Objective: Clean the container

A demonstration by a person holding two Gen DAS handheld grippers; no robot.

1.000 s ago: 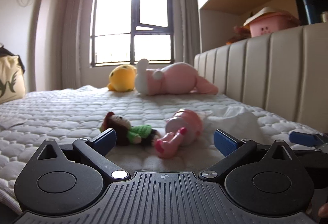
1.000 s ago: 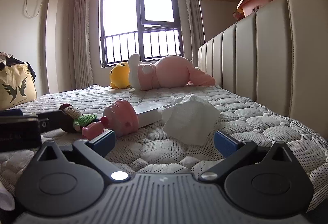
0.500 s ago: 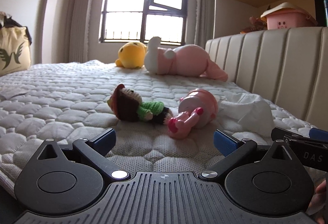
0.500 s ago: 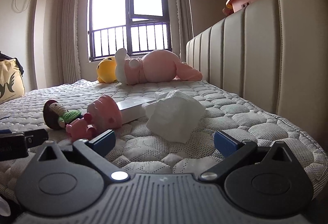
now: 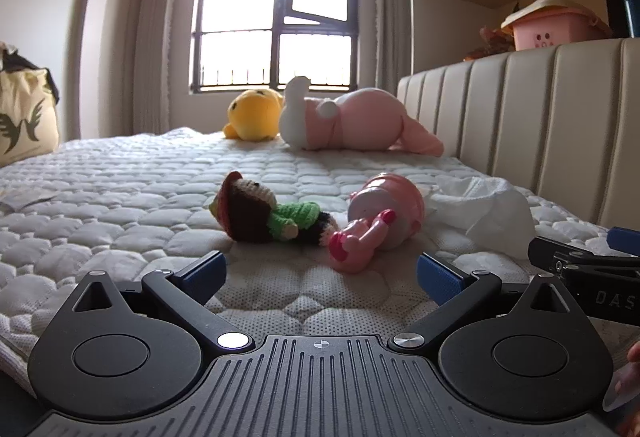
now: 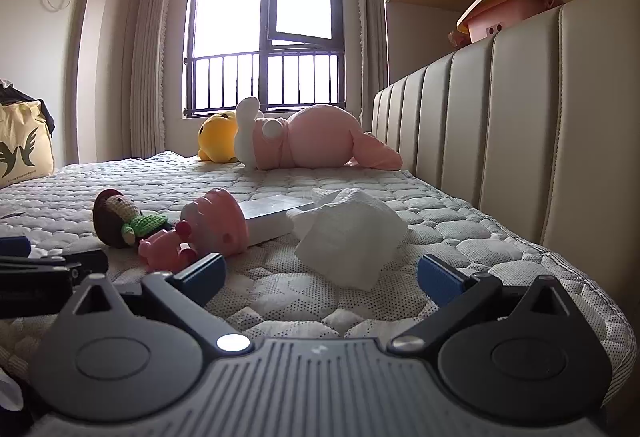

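Showing flat box point(image 6: 276, 217) behind tissue point(image 6: 348, 233), right view only.

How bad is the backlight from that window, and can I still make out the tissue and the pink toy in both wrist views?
Left wrist view: the window is blown out white, the pink toy and tissue stay readable, and fisheye bends the headboard. Right wrist view: same glare at the window, tissue sharp and evenly lit, pink toy clear, both grippers' near bodies dark.

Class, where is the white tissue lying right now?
The tissue lies on the mattress ahead of the open right gripper, right of the pink doll, near the headboard.
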